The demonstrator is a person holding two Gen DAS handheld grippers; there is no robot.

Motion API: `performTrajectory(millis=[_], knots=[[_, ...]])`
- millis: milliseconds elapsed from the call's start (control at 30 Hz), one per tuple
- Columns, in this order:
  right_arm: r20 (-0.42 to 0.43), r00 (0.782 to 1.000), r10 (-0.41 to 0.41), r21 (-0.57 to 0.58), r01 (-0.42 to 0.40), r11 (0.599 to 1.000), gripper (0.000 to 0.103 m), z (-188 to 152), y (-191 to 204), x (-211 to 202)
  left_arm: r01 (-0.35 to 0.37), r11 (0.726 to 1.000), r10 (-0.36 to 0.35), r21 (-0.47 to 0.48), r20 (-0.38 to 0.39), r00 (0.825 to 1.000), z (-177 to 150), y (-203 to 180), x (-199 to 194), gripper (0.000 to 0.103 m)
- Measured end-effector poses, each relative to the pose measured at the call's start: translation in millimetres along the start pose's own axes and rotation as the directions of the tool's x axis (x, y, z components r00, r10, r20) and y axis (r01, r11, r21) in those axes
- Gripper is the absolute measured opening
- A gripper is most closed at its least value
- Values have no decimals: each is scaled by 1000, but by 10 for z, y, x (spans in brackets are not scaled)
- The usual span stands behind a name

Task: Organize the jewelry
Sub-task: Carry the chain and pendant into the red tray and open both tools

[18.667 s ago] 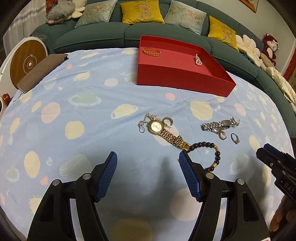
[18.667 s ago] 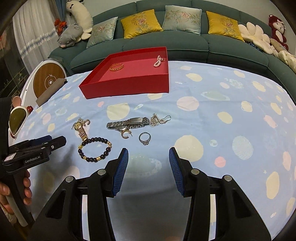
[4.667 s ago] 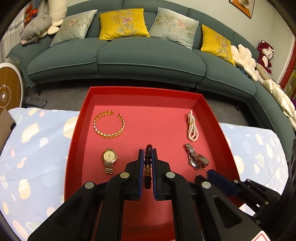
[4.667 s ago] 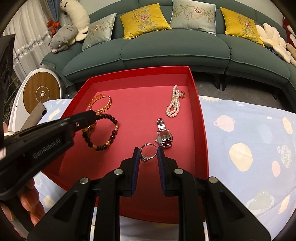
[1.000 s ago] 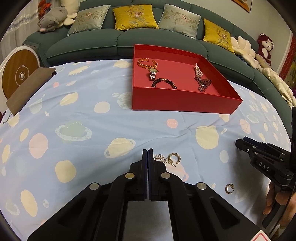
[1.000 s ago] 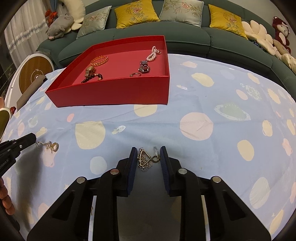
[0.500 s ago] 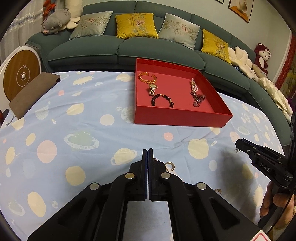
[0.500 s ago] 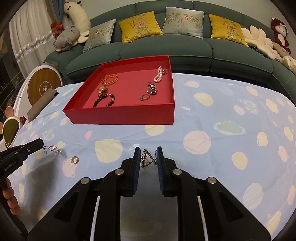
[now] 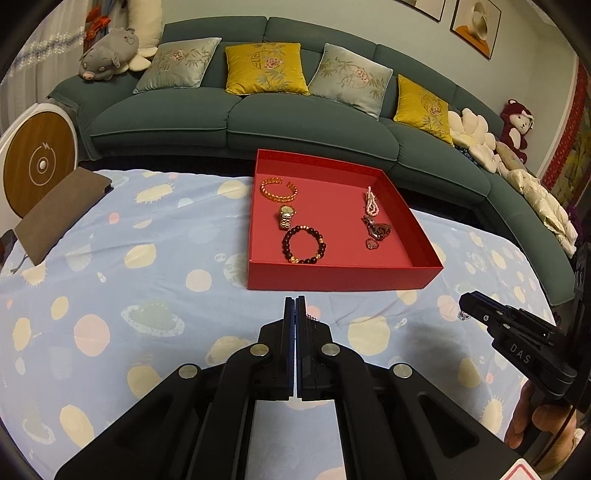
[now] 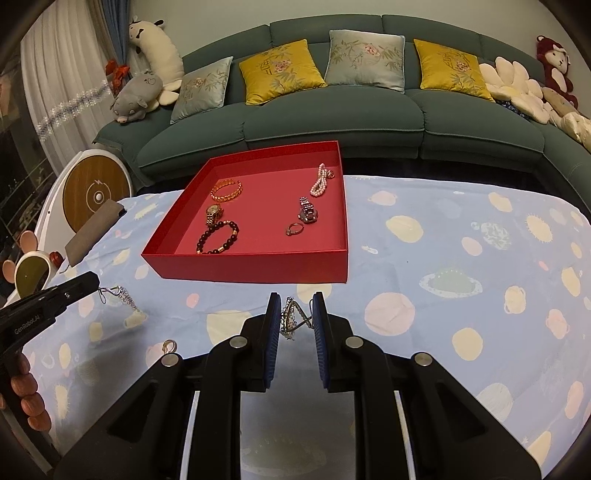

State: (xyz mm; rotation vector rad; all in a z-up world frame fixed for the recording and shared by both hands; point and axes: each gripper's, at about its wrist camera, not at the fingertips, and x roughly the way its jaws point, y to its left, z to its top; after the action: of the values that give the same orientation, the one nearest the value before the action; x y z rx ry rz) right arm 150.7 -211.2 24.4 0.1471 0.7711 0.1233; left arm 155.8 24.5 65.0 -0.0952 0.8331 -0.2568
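a long curved teal sofa (image 9: 295, 122) sweeps along the back, yellow cushions (image 9: 266, 68) and grey embroidered cushions (image 9: 349, 83) alternating on it. a grey plush pig (image 9: 109, 55) slumps on its left end, a red plush monkey (image 9: 517, 122) on the far right. framed pictures (image 9: 476, 26) hang on the pale wall. sheer white curtains (image 10: 55, 85) (with a sparkly trim) hang at left. up front, a pale blue tablecloth (image 9: 129, 266) dotted with planets.
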Motion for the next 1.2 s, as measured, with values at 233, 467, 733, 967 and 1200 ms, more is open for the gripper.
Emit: performTrajectory(millis=[233, 467, 733, 967, 1200], knots=[[15, 1000, 5, -21, -5, 1000, 17, 467, -41, 152, -20, 998, 20, 63, 13, 1000, 495, -115, 270, 0], [10, 999, 33, 24, -34, 999, 17, 1054, 49, 739, 3, 999, -2, 50, -5, 1000, 1069, -205, 869, 0], [-58, 997, 42, 80, -37, 996, 17, 1348, 95, 1471, -19, 999, 22, 38, -76, 997, 1357, -291, 1588, 0], [-54, 999, 1, 34, 1, 999, 20, 1361, 120, 1647, -48, 998, 51, 40, -79, 996, 1366, -322, 1778, 11], [19, 1000, 24, 31, -24, 999, 41, 1289, 108, 1151, -60, 997, 61, 52, -23, 998, 1232, -247, 1223, 37]])
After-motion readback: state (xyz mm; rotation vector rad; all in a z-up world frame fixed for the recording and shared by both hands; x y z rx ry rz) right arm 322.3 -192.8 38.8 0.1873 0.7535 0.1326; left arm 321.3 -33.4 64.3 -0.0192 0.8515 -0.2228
